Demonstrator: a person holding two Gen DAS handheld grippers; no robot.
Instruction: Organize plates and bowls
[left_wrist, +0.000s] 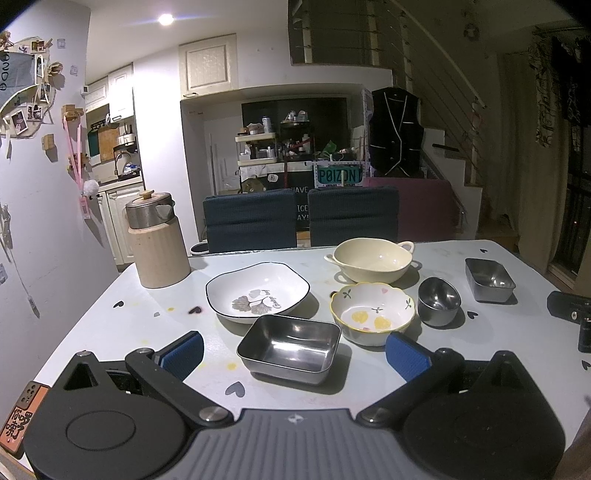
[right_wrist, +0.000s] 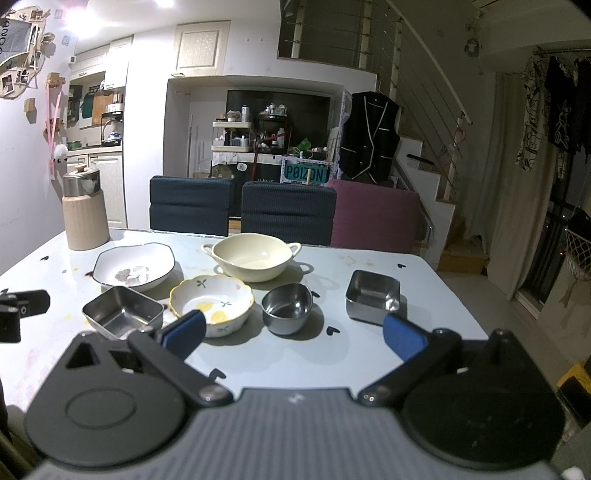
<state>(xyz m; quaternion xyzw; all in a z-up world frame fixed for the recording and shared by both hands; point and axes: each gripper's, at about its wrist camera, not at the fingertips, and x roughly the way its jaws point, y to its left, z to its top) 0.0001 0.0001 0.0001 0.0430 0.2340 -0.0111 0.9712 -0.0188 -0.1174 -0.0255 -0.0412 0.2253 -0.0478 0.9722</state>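
Two grippers hover level above the near edge of the table (left_wrist: 110, 295), both pointing toward the far chairs, and neither touches anything. The left gripper (left_wrist: 295, 350) has its blue-padded jaws spread wide on either side of a rectangular steel tray (left_wrist: 290, 347), which sits between them on the tabletop without contact. The right gripper (right_wrist: 295, 332) is likewise spread wide and holds nothing; beyond its gap stands a round steel cup (right_wrist: 287, 308).

Behind the near tray lies a white square plate (left_wrist: 258, 291) with a dark rim and a leaf print. To its right is a scalloped bowl (left_wrist: 373, 312) with a yellow rim, and farther back a cream two-handled bowl (left_wrist: 371, 258). A second steel tray (right_wrist: 373, 297) stands well apart at the right. A beige jug (left_wrist: 157, 243) with a metal lid occupies the far left corner of the table.

Each camera catches only a dark fragment of the other gripper at the picture's edge, too cut off to read. The right gripper's left pad overlaps the near rim of the scalloped bowl in its own view, hiding that part. No hand is clearly visible behind either tool. Lettering on the square plate is too small to make out.
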